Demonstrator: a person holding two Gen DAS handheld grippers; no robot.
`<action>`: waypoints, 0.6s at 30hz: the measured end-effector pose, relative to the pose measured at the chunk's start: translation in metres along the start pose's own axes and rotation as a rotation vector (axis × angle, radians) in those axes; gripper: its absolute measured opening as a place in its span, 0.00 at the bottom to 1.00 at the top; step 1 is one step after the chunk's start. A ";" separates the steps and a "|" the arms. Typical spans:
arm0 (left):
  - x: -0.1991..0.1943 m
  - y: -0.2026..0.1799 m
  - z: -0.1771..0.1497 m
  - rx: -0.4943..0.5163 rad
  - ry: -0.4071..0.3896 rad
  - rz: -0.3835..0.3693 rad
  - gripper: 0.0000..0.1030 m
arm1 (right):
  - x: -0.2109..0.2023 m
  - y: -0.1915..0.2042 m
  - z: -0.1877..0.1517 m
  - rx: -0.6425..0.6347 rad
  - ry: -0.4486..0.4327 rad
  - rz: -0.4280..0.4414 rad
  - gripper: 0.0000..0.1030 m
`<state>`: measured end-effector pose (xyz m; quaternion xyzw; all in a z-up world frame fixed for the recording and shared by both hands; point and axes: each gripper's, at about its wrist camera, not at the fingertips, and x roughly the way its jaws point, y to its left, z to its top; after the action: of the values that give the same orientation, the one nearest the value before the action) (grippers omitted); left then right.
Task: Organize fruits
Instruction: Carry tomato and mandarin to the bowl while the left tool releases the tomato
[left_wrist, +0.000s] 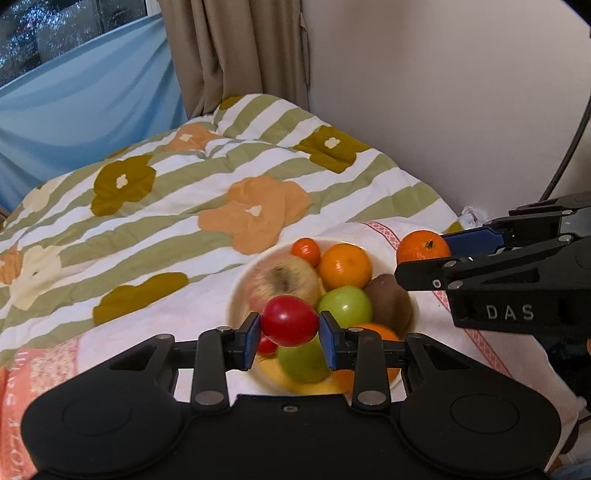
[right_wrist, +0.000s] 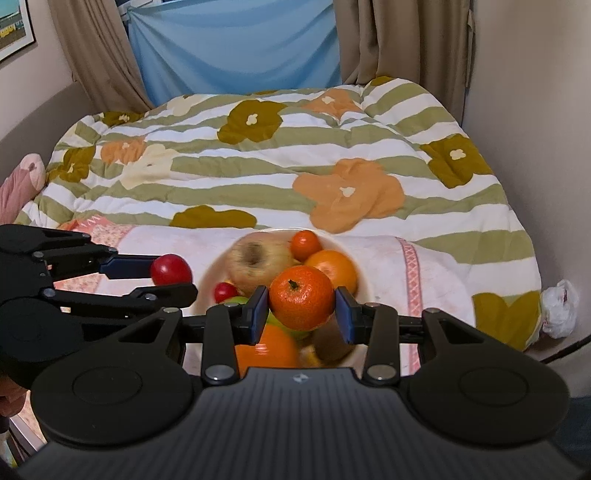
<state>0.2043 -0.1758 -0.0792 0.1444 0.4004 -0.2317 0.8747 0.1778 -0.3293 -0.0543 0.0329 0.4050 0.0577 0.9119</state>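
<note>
Left gripper (left_wrist: 290, 325) clamps red tomato (left_wrist: 290, 320), right gripper (right_wrist: 302, 304) clamps mandarin (right_wrist: 301, 297), both above crowded bowl (left_wrist: 236, 291). Risk: released fruit rolls off heap.

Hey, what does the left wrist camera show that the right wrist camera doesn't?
Only the left wrist view shows the dark window glass at top left and the black cable against the wall.

Only the right wrist view shows the framed picture, the pink cushion and the crumpled white plastic bag.

Both show the cream fruit bowl, the floral striped quilt, the left gripper with jaws shut on a small red round fruit, and the right gripper shut on an orange mandarin.
</note>
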 end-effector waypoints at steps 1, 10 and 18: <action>0.006 -0.003 0.002 -0.003 0.006 0.005 0.36 | 0.003 -0.004 0.000 -0.005 0.005 0.006 0.52; 0.051 -0.011 0.008 -0.050 0.072 0.047 0.36 | 0.036 -0.030 0.004 -0.035 0.037 0.066 0.52; 0.056 -0.013 0.003 -0.075 0.071 0.042 0.69 | 0.047 -0.043 0.004 -0.024 0.054 0.090 0.52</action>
<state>0.2315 -0.2049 -0.1214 0.1283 0.4365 -0.1927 0.8694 0.2156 -0.3655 -0.0908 0.0384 0.4267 0.1046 0.8975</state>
